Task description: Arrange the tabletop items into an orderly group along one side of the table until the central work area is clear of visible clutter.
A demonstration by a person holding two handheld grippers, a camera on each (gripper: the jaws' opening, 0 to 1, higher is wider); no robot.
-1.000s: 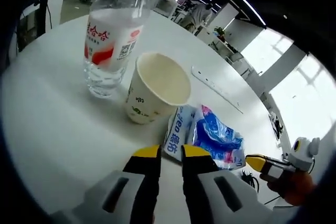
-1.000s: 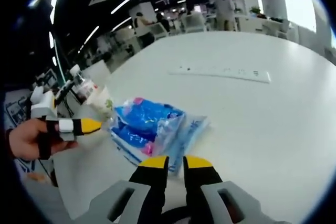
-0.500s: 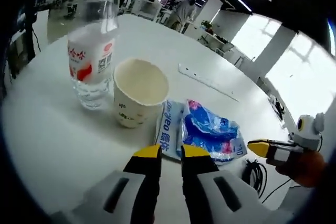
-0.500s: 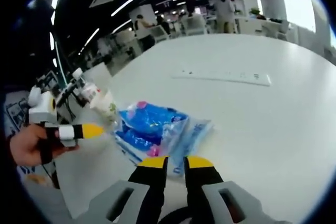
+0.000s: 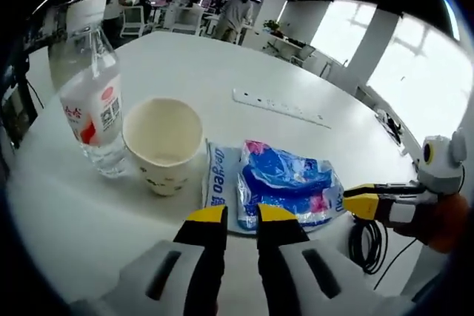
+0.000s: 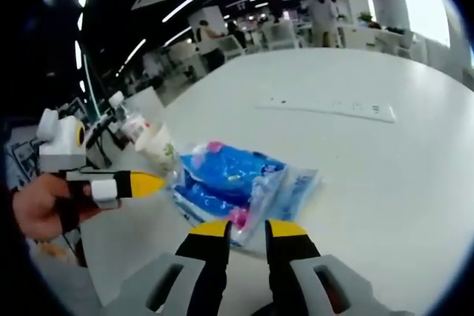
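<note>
A clear water bottle (image 5: 89,105) with a white and red label stands upright at the table's left. A cream paper cup (image 5: 163,142) stands upright just right of it, empty. Right of the cup lie a flat pale wipes pack (image 5: 216,183) and a blue crinkled packet (image 5: 285,181), side by side and overlapping. My left gripper (image 5: 241,216) is shut just in front of the packs, holding nothing. My right gripper (image 5: 361,203) comes in from the right, shut, beside the blue packet. In the right gripper view, my right gripper (image 6: 241,229) hovers at the blue packet's (image 6: 229,179) near edge, with the left gripper (image 6: 141,183) shut beside the cup (image 6: 159,149).
A long white power strip (image 5: 280,106) lies farther back on the white round table (image 5: 67,212); it also appears as the power strip (image 6: 326,107) in the right gripper view. A black cable (image 5: 366,246) hangs off the table's edge at the right. Office desks and people stand far behind.
Both cameras have shifted: the left view has pulled back and now takes in bottle, cup and packets together; the right view has come slightly nearer the packets. The items lie where they were.
</note>
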